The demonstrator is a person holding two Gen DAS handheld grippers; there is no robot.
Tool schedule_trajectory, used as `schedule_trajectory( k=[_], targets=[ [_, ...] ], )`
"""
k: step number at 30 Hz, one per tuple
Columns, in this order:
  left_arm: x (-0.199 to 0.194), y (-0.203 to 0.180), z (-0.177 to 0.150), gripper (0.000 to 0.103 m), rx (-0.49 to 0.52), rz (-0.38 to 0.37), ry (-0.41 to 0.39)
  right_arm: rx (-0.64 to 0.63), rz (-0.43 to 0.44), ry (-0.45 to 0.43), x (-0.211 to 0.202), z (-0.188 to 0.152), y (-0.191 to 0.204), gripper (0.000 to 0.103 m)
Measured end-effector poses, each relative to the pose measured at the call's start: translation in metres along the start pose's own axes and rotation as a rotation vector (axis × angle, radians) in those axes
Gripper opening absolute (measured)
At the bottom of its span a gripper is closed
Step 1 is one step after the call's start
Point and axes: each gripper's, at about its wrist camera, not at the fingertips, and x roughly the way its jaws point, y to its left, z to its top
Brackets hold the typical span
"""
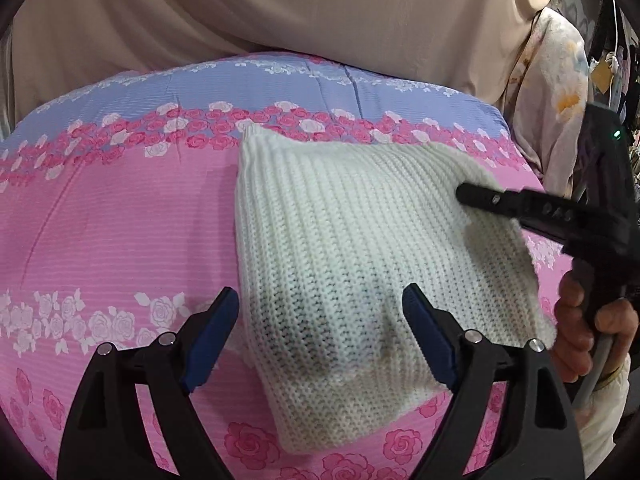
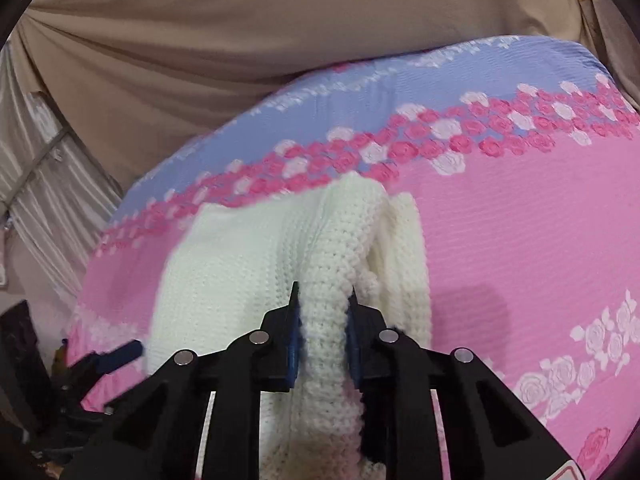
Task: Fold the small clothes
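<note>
I am pinching a raised ridge of the knit [image 2: 324, 280] in my right tongs [image 2: 323, 300]; the blue pads are pressing on either side of that fold, and it is running away from the tips toward the far end of the bed [image 2: 520, 220]. My left tongs [image 1: 320, 292] are standing spread wide, holding nothing, with the near end of the knit [image 1: 344, 240] lying between and just past the tips. From that side the piece is stretching away and to the right, long axis pointing toward the rose border, and the right tongs [image 1: 470, 194] are reaching onto its right-hand edge, with a hand [image 1: 580, 328] on the handle below. So I am judging that the left tongs are the nearer to the free near corner, and the coming move hinges on closing there.

I am not seeing how many layers are in the pinch, nor what garment this is. The near hem is dropping out of sight behind the tong bodies. The right view is blurring at its left, where the left tongs [image 2: 120, 350] are only smeared.
</note>
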Motion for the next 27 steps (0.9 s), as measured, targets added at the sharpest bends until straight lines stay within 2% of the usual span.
schedule_trajectory(
  k=[2,3,4,6,7,10,13,15,16,17,19,21,23,25,27],
  targets=[
    [0.001,-0.003,0.0,0.081,0.008,0.017,0.0,-0.03,0.08,-0.065,-0.018,0.006,0.008,0.016],
    [0.003,-0.004,0.0,0.081,0.007,0.019,0.004,-0.038,0.078,-0.075,-0.019,0.006,0.009,0.016],
    [0.006,-0.005,0.0,0.081,0.005,0.022,0.009,-0.043,0.042,-0.063,-0.012,0.005,0.004,0.016],
    [0.01,-0.006,-0.002,0.081,0.003,0.027,0.019,-0.047,-0.141,0.029,0.023,-0.003,-0.017,0.016],
    [0.013,-0.007,-0.002,0.081,0.004,0.031,0.028,-0.03,-0.214,0.103,0.045,-0.01,-0.031,0.016],
    [0.022,-0.006,-0.005,0.082,0.0,0.034,0.054,0.042,-0.139,0.057,0.028,-0.014,-0.035,0.019],
    [0.023,-0.002,-0.008,0.082,-0.015,0.025,0.06,0.042,-0.141,-0.018,-0.013,-0.019,-0.02,0.025],
    [0.017,0.005,-0.01,0.081,-0.033,-0.01,0.061,0.023,-0.148,-0.03,-0.034,-0.032,-0.014,0.038],
    [0.012,0.008,-0.011,0.081,-0.037,-0.029,0.062,0.015,-0.16,-0.03,-0.042,-0.04,-0.014,0.051],
    [0.005,0.012,-0.014,0.081,-0.036,-0.052,0.066,0.007,-0.178,-0.02,-0.05,-0.051,-0.015,0.057],
    [-0.007,0.015,-0.022,0.082,-0.008,-0.086,0.087,0.027,-0.174,0.016,-0.059,-0.072,-0.02,0.059],
    [-0.017,0.014,-0.035,0.087,0.038,-0.132,0.119,0.071,-0.122,0.039,-0.065,-0.091,-0.023,0.06],
    [-0.018,0.011,-0.05,0.088,0.072,-0.155,0.157,0.126,-0.051,0.063,-0.062,-0.107,-0.024,0.064],
    [-0.01,0.009,-0.06,0.088,0.09,-0.132,0.168,0.153,-0.003,0.095,-0.049,-0.117,-0.022,0.064],
    [0.002,0.01,-0.064,0.087,0.09,-0.08,0.184,0.145,-0.035,0.117,-0.036,-0.118,-0.016,0.064]
  ],
)
